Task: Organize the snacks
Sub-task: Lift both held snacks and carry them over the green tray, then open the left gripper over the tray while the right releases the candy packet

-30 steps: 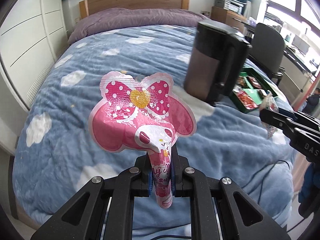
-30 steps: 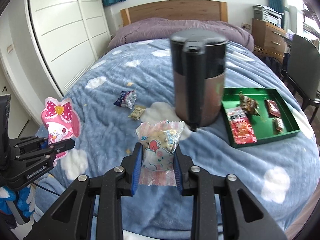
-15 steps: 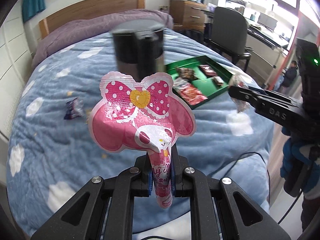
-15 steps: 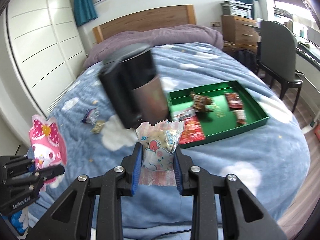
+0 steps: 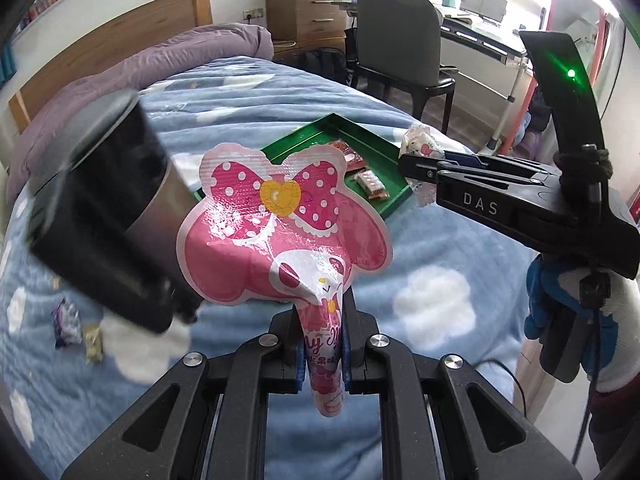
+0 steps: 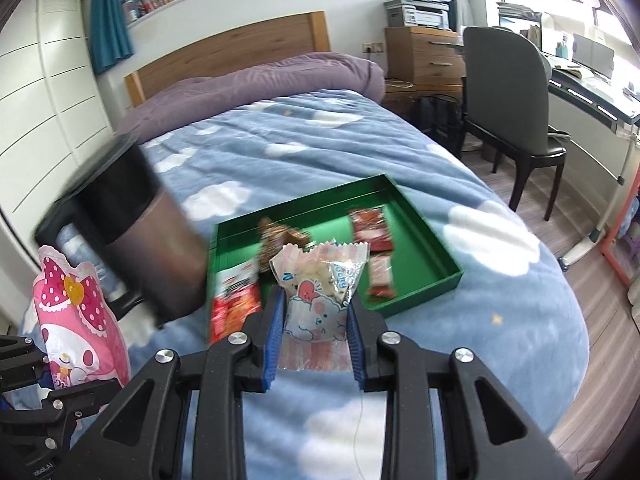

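We are holding a pink character snack pouch [image 5: 280,232] in our left gripper [image 5: 323,356], whose jaws are clamped tight on the pouch's narrow lower neck. The pouch's long axis is running up and away from the jaws, its wide bow-topped end pointing toward the green tray [image 5: 296,140] on the bed [image 5: 432,264]. In our right gripper [image 6: 316,344] we are gripping a clear wrapped snack with a pink cartoon print [image 6: 320,284]; the jaws are pressing on its two sides, and its crimped top edge is pointing forward toward the tray [image 6: 424,240], with the wrapper's length lying along the fingers. Both snacks are hanging in the air above the blue cloud-print cover, just short of the tray. Inside the tray, several red packets [image 6: 370,228] and a brown one [image 6: 276,236] are lying flat. A dark cylindrical bin [image 6: 136,220], blurred, is standing just left of the tray. Two small wrapped snacks [image 5: 66,322] are lying on the cover farther left.
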A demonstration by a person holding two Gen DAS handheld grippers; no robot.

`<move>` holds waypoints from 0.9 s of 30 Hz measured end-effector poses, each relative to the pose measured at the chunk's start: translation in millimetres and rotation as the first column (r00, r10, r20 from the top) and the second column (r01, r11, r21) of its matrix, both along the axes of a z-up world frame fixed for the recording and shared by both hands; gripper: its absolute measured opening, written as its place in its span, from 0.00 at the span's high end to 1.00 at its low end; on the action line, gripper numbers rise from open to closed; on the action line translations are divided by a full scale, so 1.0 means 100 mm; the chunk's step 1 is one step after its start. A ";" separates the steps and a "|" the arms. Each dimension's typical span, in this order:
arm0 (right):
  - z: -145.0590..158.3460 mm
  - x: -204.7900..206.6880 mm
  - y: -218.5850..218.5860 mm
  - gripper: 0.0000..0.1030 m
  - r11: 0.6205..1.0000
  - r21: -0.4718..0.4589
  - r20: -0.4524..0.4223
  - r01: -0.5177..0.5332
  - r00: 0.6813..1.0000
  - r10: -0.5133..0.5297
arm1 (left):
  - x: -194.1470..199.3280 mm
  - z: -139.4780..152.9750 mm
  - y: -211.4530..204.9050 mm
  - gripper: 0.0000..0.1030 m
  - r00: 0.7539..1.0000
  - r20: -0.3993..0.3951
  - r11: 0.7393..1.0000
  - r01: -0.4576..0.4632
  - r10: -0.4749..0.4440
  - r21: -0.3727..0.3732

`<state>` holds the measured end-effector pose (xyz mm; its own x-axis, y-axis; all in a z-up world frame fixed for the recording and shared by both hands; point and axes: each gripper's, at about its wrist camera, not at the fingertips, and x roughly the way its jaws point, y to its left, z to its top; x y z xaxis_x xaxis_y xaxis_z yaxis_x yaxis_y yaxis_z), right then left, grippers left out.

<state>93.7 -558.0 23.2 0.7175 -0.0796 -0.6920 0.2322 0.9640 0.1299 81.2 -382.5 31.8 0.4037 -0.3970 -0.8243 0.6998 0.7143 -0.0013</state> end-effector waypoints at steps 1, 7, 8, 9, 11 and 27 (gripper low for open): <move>-0.04 0.08 -0.09 0.88 1.000 -0.002 -0.005 0.009 1.000 -0.009 | 0.07 -0.03 -0.07 0.90 1.000 -0.002 1.000 0.002 -0.002 0.005; -0.31 0.54 -0.52 0.89 0.999 -0.011 -0.045 0.036 0.998 -0.037 | 0.54 -0.31 -0.60 0.90 1.000 -0.022 0.999 0.004 -0.003 0.041; -0.38 0.63 -0.58 0.88 0.999 -0.014 -0.056 0.038 0.998 -0.039 | 0.60 -0.37 -0.65 0.90 1.000 -0.027 0.999 0.006 -0.005 0.046; -0.42 0.68 -0.62 0.88 0.999 -0.016 -0.062 0.039 0.997 -0.040 | 0.65 -0.44 -0.71 0.90 0.999 -0.033 0.999 0.006 -0.004 0.054; -0.54 0.81 -0.71 0.88 0.999 -0.017 -0.083 0.043 0.996 -0.044 | 0.74 -0.58 -0.83 0.90 0.999 -0.044 0.997 0.006 -0.003 0.072; -1.07 1.02 -0.90 0.87 0.998 -0.001 -0.155 0.060 0.986 -0.059 | 0.98 -1.18 -1.10 0.89 0.993 -0.115 0.989 -0.004 0.021 0.145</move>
<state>196.0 -647.9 -83.3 0.5955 -0.1161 -0.7949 0.3070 0.9473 0.0916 178.9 -492.5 -86.0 0.3064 -0.2663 -0.9139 0.6917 0.7218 0.0215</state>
